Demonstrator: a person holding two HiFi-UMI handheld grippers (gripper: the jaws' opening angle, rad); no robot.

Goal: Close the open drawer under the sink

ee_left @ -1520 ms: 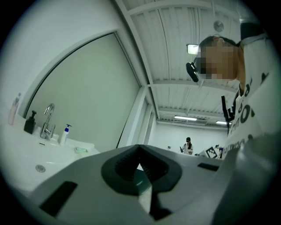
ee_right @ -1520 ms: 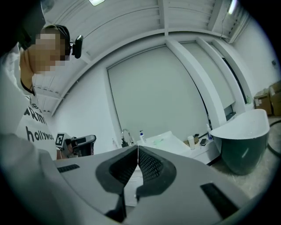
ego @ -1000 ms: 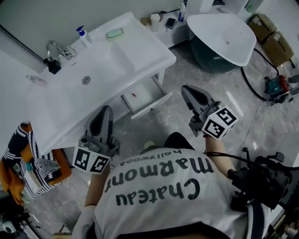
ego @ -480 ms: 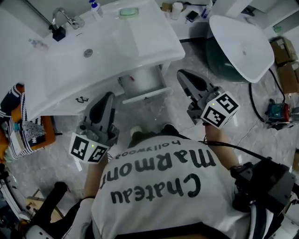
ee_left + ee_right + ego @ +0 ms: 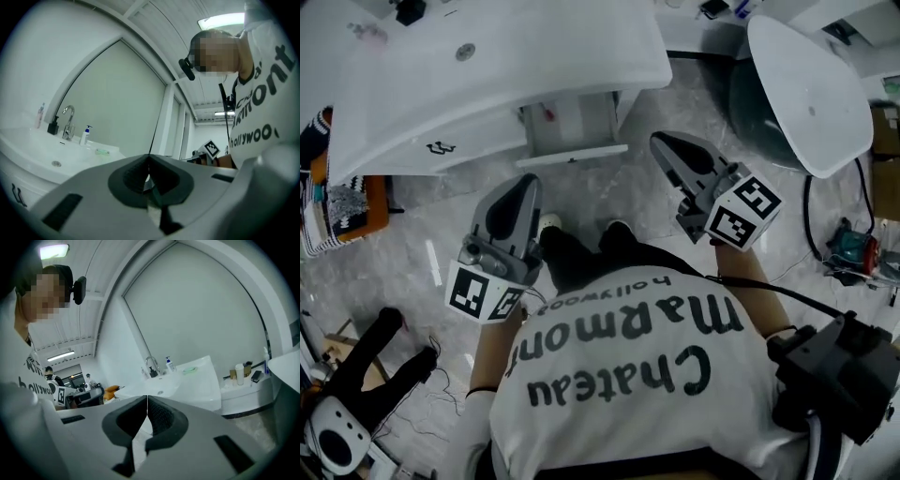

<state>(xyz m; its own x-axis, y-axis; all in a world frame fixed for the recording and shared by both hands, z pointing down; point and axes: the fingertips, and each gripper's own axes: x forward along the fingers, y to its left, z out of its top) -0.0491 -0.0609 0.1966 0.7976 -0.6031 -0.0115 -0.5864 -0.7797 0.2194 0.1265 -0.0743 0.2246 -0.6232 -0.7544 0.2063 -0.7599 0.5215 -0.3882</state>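
The white sink (image 5: 487, 75) fills the top of the head view. Under it the white drawer (image 5: 572, 150) stands pulled out, its front panel facing me. My left gripper (image 5: 525, 180) is shut and empty, a short way below and left of the drawer front. The right gripper (image 5: 659, 141), also shut with nothing in it, hovers just right of the drawer's front corner. Neither touches the drawer. In the left gripper view the shut jaws (image 5: 149, 157) point past the sink top (image 5: 51, 154). The right gripper view has shut jaws (image 5: 147, 397) level with the sink (image 5: 187, 380).
A large white oval tub (image 5: 811, 84) stands at the right. An orange bag with striped cloth (image 5: 337, 202) sits left of the sink. A tool with cables (image 5: 853, 253) lies on the floor at far right. A tap (image 5: 69, 119) and soap bottle (image 5: 85, 136) stand on the sink.
Both grippers have sunk lower and come nearer the drawer. The sink has slid toward the top of the head view. The drawer remains pulled out.
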